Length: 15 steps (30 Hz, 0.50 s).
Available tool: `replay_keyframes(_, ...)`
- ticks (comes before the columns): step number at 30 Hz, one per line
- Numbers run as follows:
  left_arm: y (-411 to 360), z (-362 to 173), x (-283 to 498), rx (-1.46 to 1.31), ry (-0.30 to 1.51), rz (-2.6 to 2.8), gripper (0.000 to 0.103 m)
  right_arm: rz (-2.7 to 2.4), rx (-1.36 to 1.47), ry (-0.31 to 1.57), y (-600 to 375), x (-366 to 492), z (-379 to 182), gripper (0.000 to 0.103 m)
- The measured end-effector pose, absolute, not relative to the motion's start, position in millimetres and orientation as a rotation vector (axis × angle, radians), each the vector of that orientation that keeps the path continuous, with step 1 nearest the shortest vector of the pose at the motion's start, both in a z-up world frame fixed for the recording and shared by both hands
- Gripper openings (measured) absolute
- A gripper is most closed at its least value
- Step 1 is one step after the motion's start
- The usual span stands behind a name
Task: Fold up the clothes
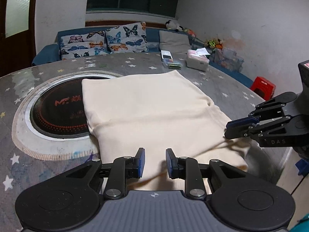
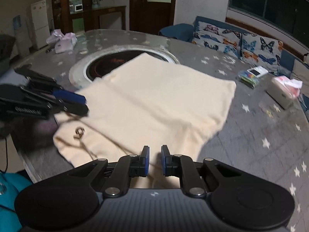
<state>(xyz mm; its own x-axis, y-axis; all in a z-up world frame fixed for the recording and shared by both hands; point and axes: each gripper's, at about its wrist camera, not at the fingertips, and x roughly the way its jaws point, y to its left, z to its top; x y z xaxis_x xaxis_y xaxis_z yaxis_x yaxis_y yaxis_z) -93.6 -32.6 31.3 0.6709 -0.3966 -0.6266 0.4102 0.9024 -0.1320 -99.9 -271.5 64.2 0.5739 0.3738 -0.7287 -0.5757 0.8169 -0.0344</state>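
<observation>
Table: one garment, two tools

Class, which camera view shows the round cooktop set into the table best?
The left wrist view: the cooktop shows most of its dark disc with red lettering, only its right side under the cream garment. In the right wrist view it is farther away, blurred and largely covered.
</observation>
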Motion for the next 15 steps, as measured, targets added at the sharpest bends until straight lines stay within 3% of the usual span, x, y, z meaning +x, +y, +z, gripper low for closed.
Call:
replay_keyframes(4,-27.1,40.0,-111.6,0.076,0.679,-0.470,0.040,0.564,-0.281,0.776,-274.2,-106.1,63.1,0.012)
replay_keyframes(15,-43.9,27.4,-157.1,0.386,0.608,-0.580,0.040,0.580,-0.310,0.765,-276.1,-112.7,71.2,0.013)
